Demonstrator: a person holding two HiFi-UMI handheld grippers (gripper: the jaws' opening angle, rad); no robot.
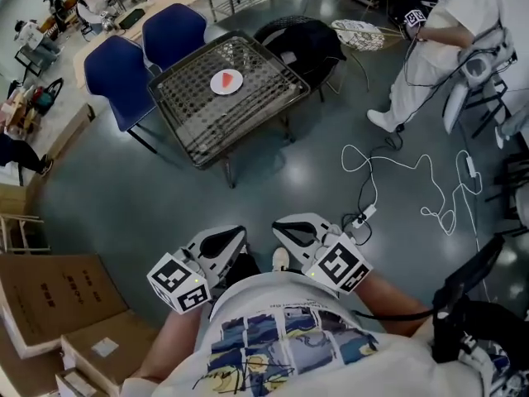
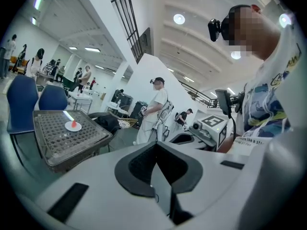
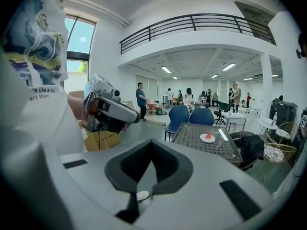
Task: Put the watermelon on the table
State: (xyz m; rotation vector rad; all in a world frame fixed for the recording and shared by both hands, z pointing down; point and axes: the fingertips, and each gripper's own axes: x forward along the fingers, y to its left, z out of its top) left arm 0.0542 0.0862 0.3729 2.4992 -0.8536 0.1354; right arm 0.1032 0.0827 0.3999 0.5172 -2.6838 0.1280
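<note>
Two grippers: left gripper (image 1: 221, 246) and right gripper (image 1: 299, 231) are both empty, fingers pressed together, held near the body.
Watermelon (image 1: 226, 80): small red wedge on a round white plate (image 1: 213, 86), on the dark perforated worktop (image 1: 248, 116) — well apart from both grippers.
Risk: a clumsy pinch could skid the smooth plate; the looped white cable (image 1: 388, 168) on the glossy floor could trip the person.

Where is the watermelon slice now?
In the head view's upper centre, the watermelon slice lies on a white plate on the mesh table, beside two blue chairs.

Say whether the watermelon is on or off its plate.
On: the red watermelon sits on the white plate on the mesh table.
</note>
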